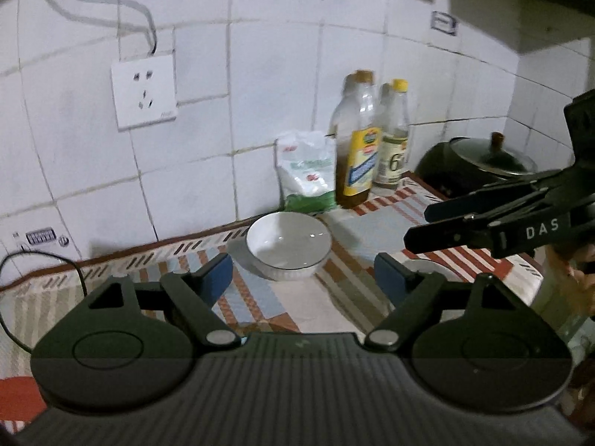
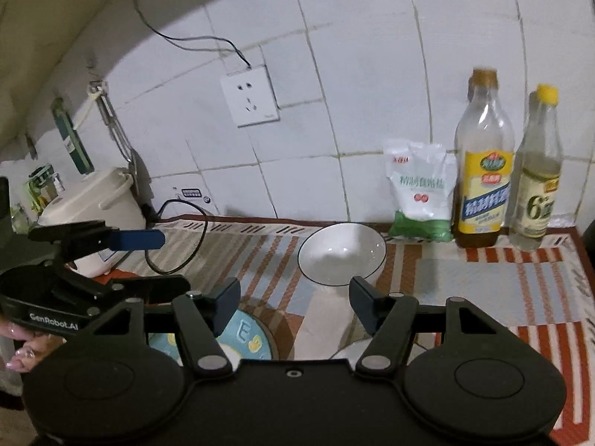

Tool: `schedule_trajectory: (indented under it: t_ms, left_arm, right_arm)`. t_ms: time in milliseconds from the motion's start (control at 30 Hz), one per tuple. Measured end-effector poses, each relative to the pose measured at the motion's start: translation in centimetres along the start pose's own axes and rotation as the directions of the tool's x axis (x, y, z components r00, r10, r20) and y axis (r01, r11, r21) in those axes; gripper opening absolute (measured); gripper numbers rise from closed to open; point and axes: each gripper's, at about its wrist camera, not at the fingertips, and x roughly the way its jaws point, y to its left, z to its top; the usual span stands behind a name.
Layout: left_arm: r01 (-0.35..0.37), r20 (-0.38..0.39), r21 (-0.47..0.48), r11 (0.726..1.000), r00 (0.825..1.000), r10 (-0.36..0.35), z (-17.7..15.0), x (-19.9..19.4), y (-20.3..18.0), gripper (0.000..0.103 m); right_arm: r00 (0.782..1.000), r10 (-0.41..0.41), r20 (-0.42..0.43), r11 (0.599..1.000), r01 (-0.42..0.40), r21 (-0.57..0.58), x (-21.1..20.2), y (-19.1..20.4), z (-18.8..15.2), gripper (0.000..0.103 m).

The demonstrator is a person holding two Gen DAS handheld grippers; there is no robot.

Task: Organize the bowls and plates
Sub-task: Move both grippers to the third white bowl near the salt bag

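A white bowl [image 1: 288, 245] with a thin dark rim sits upright on the striped mat near the tiled wall; in the right wrist view the same bowl [image 2: 342, 252] lies just beyond my fingers. My left gripper [image 1: 303, 278] hovers open in front of it, nothing between its blue pads. My right gripper [image 2: 295, 303] is open too and holds nothing. Under it lie a teal patterned plate [image 2: 245, 338] and a white dish rim [image 2: 353, 349]. Each gripper shows in the other's view: the right gripper [image 1: 416, 226] at right, the left gripper [image 2: 173, 262] at left.
A salt bag [image 1: 306, 171], an oil bottle [image 1: 359, 148] and a vinegar bottle [image 1: 394, 141] stand against the wall behind the bowl. A dark pot with a glass lid [image 1: 479, 163] is at the right, a white rice cooker [image 2: 93, 208] with its cable [image 2: 178, 238] at the left.
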Motion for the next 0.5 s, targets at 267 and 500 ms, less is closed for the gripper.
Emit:
schedule_trajectory:
  t_ms: [267, 500]
  left_arm:
    - [-0.039, -0.097, -0.07, 0.997, 0.995, 0.032, -0.3, 6.9, 2.7, 0.072]
    - [-0.062, -0.163, -0.13, 0.99, 0.986, 0.041, -0.3, 12.3, 3.9, 0.059]
  right_arm:
    - [0.995, -0.006, -0.096, 0.991, 0.019, 0.129, 6.0, -4.3, 1.3, 0.07]
    - [0.988, -0.026, -0.153, 0.975, 0.058, 0.213, 9.7, -7.2, 1.9, 0.062]
